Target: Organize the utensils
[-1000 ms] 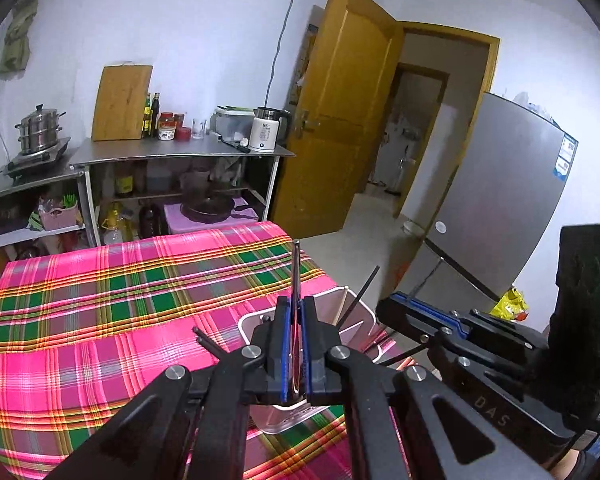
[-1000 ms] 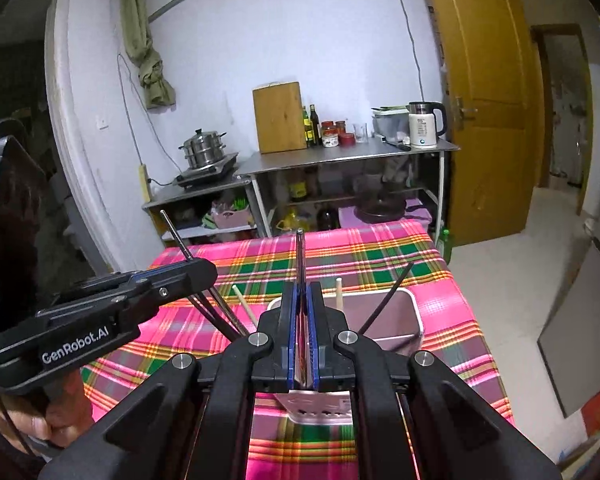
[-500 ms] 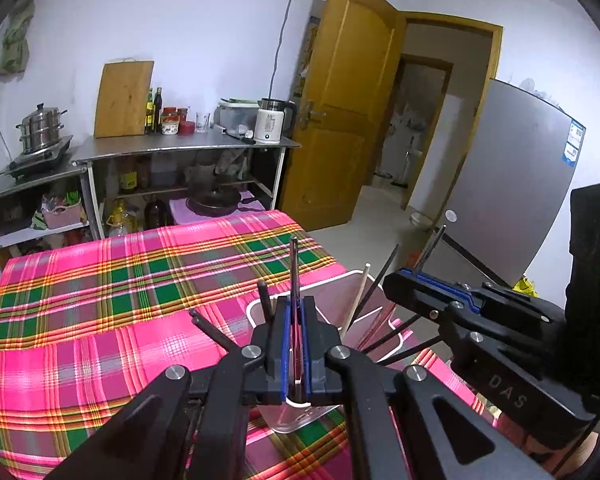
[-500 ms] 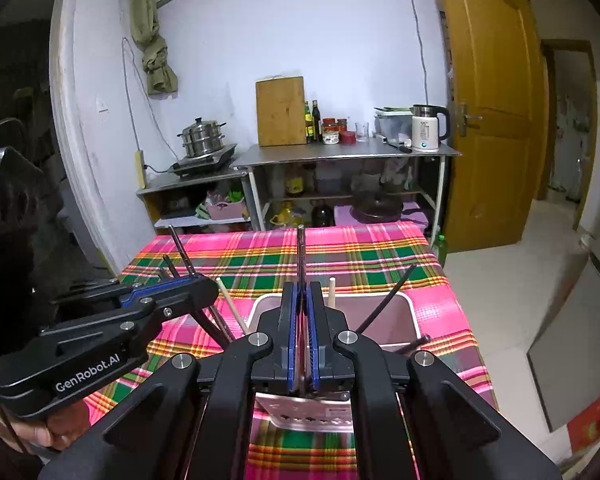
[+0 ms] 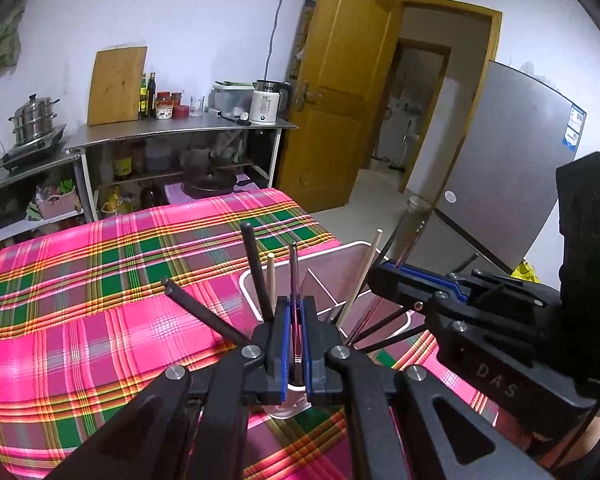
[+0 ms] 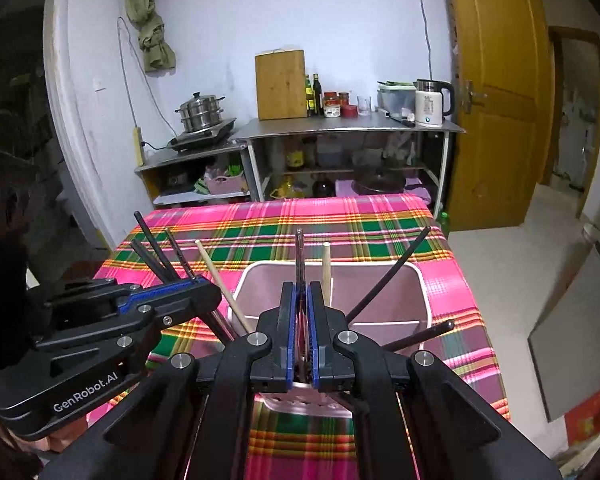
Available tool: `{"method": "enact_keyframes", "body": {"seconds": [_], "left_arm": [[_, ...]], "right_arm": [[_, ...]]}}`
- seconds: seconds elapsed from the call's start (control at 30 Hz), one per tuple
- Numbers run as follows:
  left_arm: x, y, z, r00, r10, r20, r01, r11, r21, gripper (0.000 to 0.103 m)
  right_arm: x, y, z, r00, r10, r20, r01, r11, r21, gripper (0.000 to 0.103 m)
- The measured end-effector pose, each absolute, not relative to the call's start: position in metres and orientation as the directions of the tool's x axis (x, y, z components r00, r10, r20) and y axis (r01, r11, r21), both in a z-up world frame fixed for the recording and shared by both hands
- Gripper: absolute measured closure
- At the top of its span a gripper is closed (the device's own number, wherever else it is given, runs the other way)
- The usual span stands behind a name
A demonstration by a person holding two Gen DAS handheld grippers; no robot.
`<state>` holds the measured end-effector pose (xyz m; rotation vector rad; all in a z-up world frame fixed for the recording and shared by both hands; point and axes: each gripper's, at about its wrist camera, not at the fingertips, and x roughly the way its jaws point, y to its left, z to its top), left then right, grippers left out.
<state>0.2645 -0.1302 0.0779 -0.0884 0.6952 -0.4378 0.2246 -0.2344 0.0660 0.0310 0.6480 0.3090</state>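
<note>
You have a thin dark chopstick pinched upright in each gripper: the left gripper (image 5: 294, 320) has its blue pads pressed together on a reddish-dark chopstick (image 5: 293, 264), and the right gripper (image 6: 302, 312) clamps another one (image 6: 299, 256) the same way. Both hang over the white divided utensil holder (image 6: 414, 276), which sits near the right, near corner of the pink plaid tablecloth (image 5: 100, 300). The holder is already crowded, with black chopsticks (image 5: 256, 276) leaning out to the left and right and pale wooden chopsticks (image 6: 326, 268) standing among them, so your main risk is snagging: if you lower a stick onto a leaning one, it may lever that one out over the rim or skid your own stick sideways out of the pads. Your two grippers are also close together, and the left gripper's body is just beside the holder's left wall in the right view; a careless move could knock one tool against the other or nudge the light holder toward the table edge. Letting go too high could make a stick bounce out. You cannot see the lower tips of either held stick, since the gripper bodies cover them, nor the holder's floor, so which compartment each tip is over cannot be told. The near wall of the holder is largely hidden too.
</note>
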Motion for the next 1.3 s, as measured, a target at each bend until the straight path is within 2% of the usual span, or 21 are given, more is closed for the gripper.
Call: {"method": "enact_keyframes", "body": {"seconds": [0.13,0.5,0.9,1.3], "left_arm": [[0.261,-0.127,0.08,0.684,-0.417,-0.599,0.355,0.907,-0.226,0.098],[0.241,-0.117,0.101,0.718,-0.41,-0.563,0.346,0.911,-0.222,0.094],[0.21,-0.107,0.115,0.742,-0.406,-0.533,0.344,0.914,-0.216,0.093],[0.156,-0.102,0.088,0.73,-0.409,-0.548,0.36,0.911,-0.201,0.087]], "right_arm": [[0.221,-0.237,0.069,0.755,0.29,-0.588,-0.267,0.955,0.128,0.092],[0.195,-0.243,0.092,0.795,0.276,-0.541,-0.253,0.96,0.118,0.087],[0.159,-0.25,0.103,0.815,0.277,-0.508,-0.247,0.961,0.128,0.086],[0.113,-0.245,0.075,0.799,0.282,-0.531,-0.245,0.959,0.141,0.086]]}}
